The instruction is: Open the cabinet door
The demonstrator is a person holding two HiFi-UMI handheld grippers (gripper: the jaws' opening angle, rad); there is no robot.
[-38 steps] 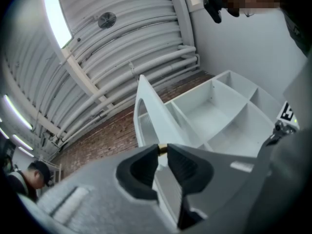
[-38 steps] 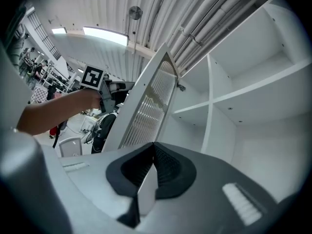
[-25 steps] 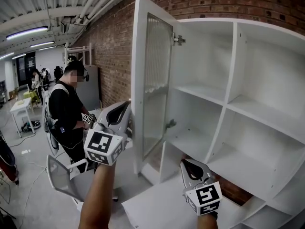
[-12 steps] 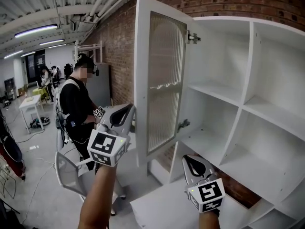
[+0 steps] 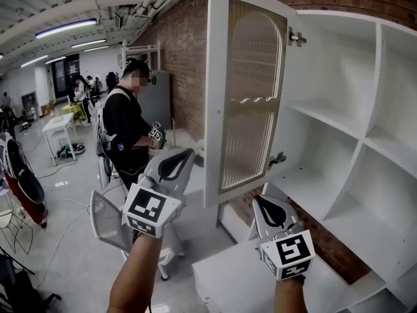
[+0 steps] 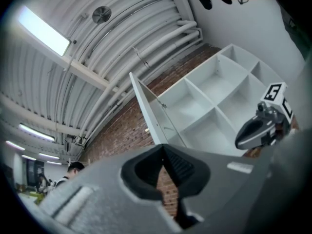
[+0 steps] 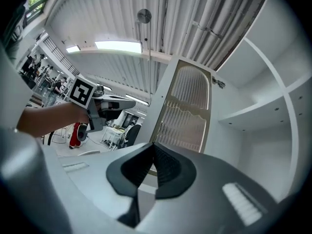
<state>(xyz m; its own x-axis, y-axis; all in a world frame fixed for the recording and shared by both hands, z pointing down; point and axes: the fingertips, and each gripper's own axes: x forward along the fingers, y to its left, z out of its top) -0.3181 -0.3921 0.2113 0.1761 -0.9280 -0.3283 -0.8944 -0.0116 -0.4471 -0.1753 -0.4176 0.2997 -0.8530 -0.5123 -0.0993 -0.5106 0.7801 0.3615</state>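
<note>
cabinet door [image 5: 251,103] wide open | left gripper [image 5: 184,156] jaws together, empty, beside its free edge, likely for pushing | right gripper [image 5: 259,203] jaws together, empty, low, clear of swing

Head view: facing forward, near cabinet door [image 5: 246,96]. Left and right gripper views: tilted up toward ceiling [image 6: 122,38]. Cabinet door and shelves [image 5: 326,119] shared by all three.
</note>
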